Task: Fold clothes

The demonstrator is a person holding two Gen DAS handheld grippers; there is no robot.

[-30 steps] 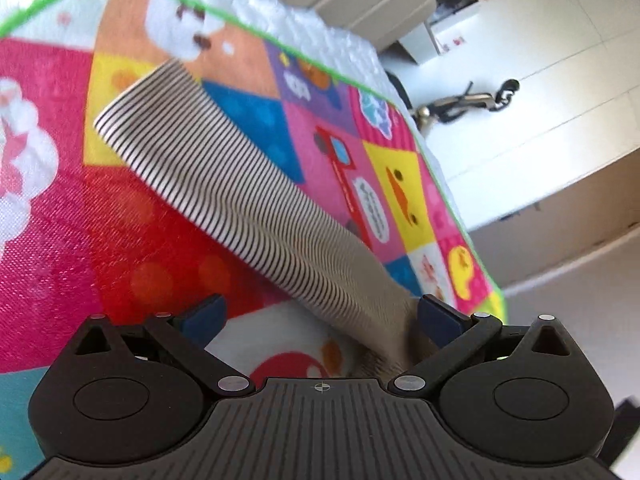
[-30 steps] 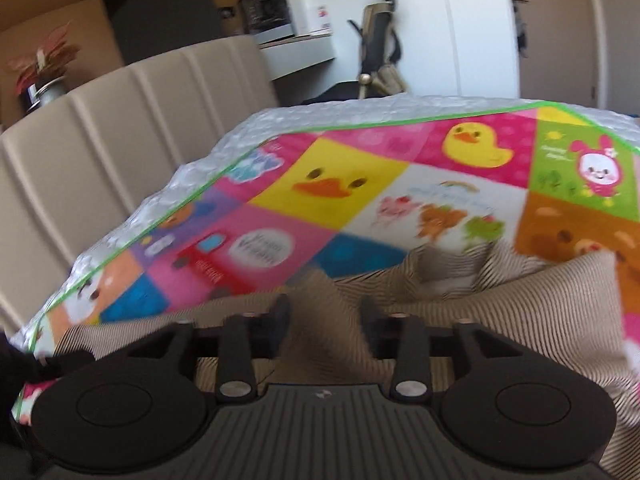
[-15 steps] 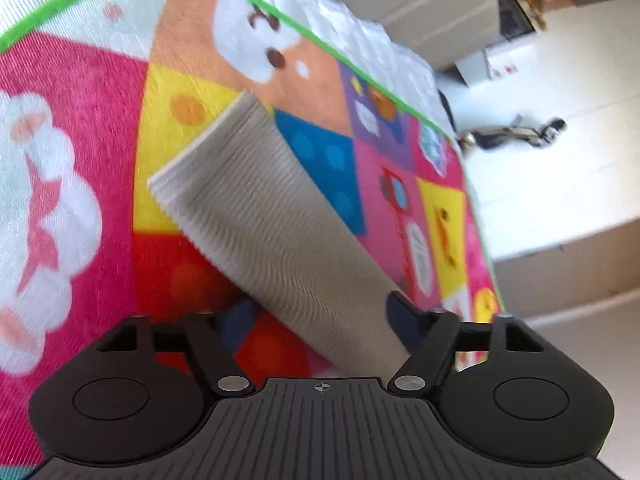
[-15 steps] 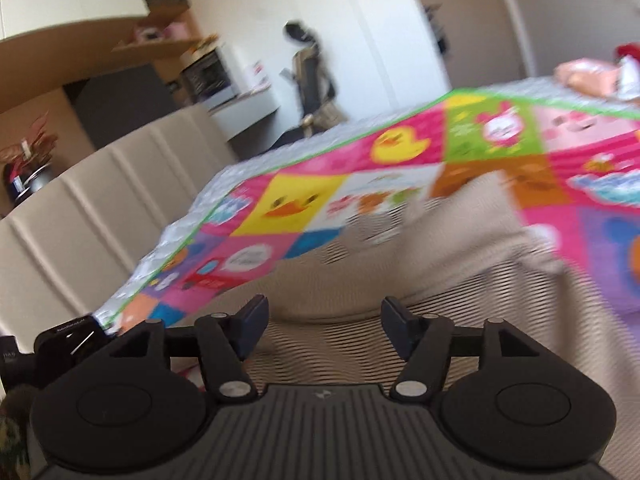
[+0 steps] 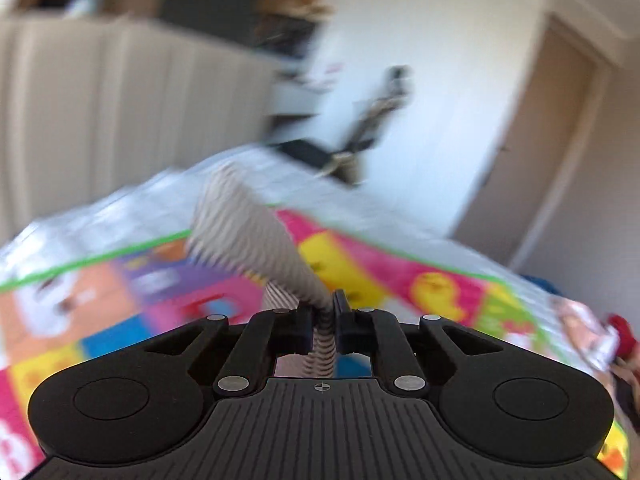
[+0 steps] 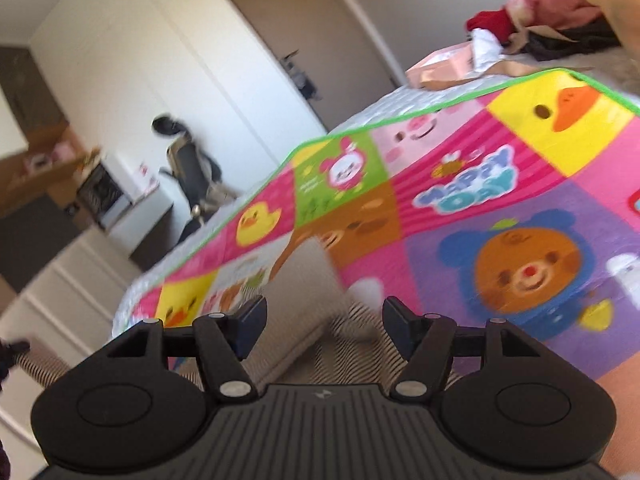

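A beige garment with thin dark stripes (image 5: pixel 248 236) lies on a bright cartoon play mat (image 5: pixel 120 292). My left gripper (image 5: pixel 323 320) is shut on a fold of it, and the cloth rises ahead of the fingers; this view is blurred. In the right wrist view the striped garment (image 6: pixel 308 300) spreads under and ahead of my right gripper (image 6: pixel 324 320), which stands open just above the cloth with nothing pinched. The play mat (image 6: pixel 500 208) stretches away to the right.
A padded beige headboard (image 5: pixel 100 112) stands behind the mat. A white quilt (image 6: pixel 400 104) edges the mat. A pile of pink and red clothes (image 6: pixel 540 4) lies at the far end. White wardrobe doors (image 6: pixel 180 80) and a chair (image 6: pixel 192 168) stand beyond the bed.
My left gripper has shut on the striped cloth and swung up from looking down at the mat. My right gripper has opened wider and turned right across the mat.
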